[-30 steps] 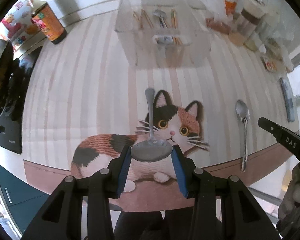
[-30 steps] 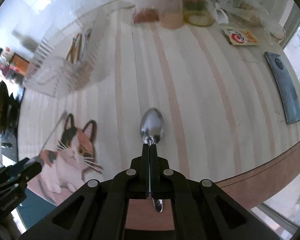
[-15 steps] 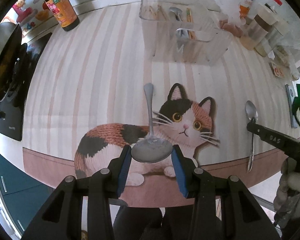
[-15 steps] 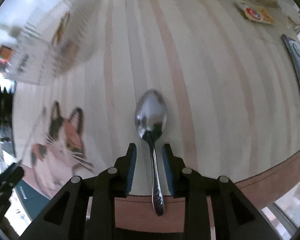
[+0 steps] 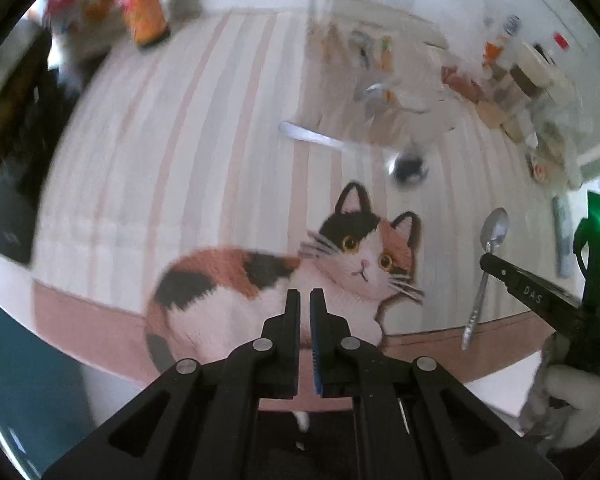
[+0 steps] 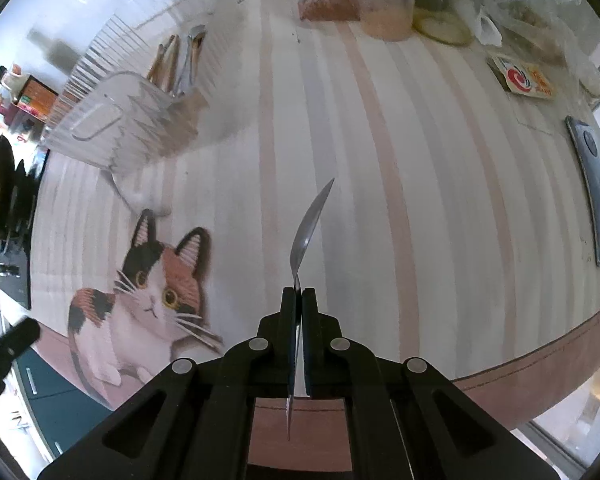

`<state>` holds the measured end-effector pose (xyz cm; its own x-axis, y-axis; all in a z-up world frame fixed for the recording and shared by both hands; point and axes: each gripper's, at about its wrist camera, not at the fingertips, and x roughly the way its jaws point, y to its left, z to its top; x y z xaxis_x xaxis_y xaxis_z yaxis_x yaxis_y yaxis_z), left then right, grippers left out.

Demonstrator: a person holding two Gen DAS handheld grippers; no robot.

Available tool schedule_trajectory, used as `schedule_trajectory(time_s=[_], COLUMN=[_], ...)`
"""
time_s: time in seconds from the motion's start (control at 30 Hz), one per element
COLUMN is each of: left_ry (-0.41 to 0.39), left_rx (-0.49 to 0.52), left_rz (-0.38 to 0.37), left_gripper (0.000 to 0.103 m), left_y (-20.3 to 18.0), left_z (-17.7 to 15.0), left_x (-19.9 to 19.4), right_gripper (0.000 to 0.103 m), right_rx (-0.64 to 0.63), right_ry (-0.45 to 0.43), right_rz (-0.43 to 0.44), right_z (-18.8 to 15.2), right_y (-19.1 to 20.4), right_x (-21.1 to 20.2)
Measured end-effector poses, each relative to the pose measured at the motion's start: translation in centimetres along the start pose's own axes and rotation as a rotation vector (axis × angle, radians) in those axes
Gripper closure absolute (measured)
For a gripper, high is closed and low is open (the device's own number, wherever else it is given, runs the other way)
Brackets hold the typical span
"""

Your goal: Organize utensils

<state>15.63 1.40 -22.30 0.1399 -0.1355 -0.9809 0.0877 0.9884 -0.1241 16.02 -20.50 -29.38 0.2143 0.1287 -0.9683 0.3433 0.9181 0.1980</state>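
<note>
Steel glints edge-on in the right gripper (image 6: 299, 298), its jaws pinched tight on the neck of a slim silver teaspoon (image 6: 309, 227) raised above the striped table (image 6: 440, 184). The clear ribbed plastic utensil holder (image 6: 112, 128) stands toward ten o'clock. The left gripper (image 5: 305, 300) is nearly closed and holds nothing; a larger silver spoon (image 5: 340, 145), blurred, lies near the holder. A good carry would keep the grip firm and bring the teaspoon above a compartment before lowering it.

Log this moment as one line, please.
left tongs: closed, empty | right tongs: clamped on spoon, bowl edge-up | second spoon: blurred, beside clear organizer
</note>
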Motion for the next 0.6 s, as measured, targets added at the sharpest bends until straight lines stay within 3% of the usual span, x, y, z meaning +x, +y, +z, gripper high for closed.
schedule_trajectory(time_s=[0.03,0.1,0.13,0.17,0.33,0.53,0.6], left_ry=[0.025,0.06,0.076,0.077,0.08,0.05,0.032], left_rx=[-0.036,-0.093,-0.128,-0.151,-0.171,-0.142,-0.122], left_rz=[-0.03,-0.048,-0.06,-0.07,-0.067,0.029,0.097], left_gripper=[0.097,0.084,0.072,0.068,0.068,0.068,0.068], left_y=[1.0,2.3,3.2,3.8,4.4,3.5,3.0], left_z=[-0.1,-0.1,0.0,0.1,1.0,2.0,2.4], left_x=[0.6,1.7,2.3,2.7,4.2,5.2,5.7], right_gripper=[0.101,0.101,0.101,0.101,0.101,0.1,0.1], right_rx=[0.006,0.026,0.033,0.041,0.087,0.132,0.068], right_ry=[0.002,0.009,0.012,0.015,0.039,0.007,0.034], right_rz=[0.005,0.015,0.016,0.017,0.038,0.074,0.012], right_z=[0.1,0.2,0.4,0.6,0.5,1.3,1.9], right_y=[-0.1,-0.4,-0.3,-0.3,-1.3,-2.6,-2.1], right_x=[0.0,0.3,0.3,0.4,0.6,-0.5,-0.3])
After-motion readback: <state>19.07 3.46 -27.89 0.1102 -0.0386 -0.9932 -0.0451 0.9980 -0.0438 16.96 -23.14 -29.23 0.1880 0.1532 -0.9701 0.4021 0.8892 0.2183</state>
